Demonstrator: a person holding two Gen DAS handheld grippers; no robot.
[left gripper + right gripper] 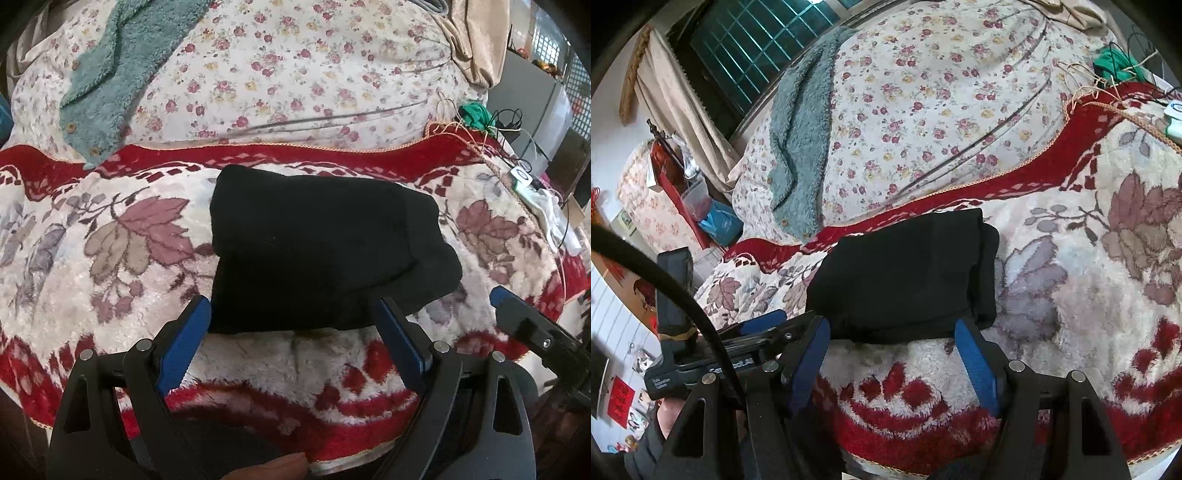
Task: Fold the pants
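Observation:
The black pants [321,251] lie folded into a thick rectangle on a red and white plush blanket [110,240]. My left gripper [293,303] hovers at their near edge, jaws wide apart, with the fold's edge between the blue fingers [184,339] and no pad pressing it. In the right wrist view the pants [901,280] sit just ahead of my right gripper [892,326], which is likewise open and straddles the near edge. The two grippers stand side by side: a blue finger of the right one [498,295] shows in the left view, and one of the left [764,321] in the right view.
A floral quilt [295,74] is heaped behind the blanket, with a teal fleece garment [107,74] draped on it. At the right are a green cloth [474,112], cables and a small white device [522,177]. A barred window [757,40] and curtain stand far left. The bed's edge is just below the grippers.

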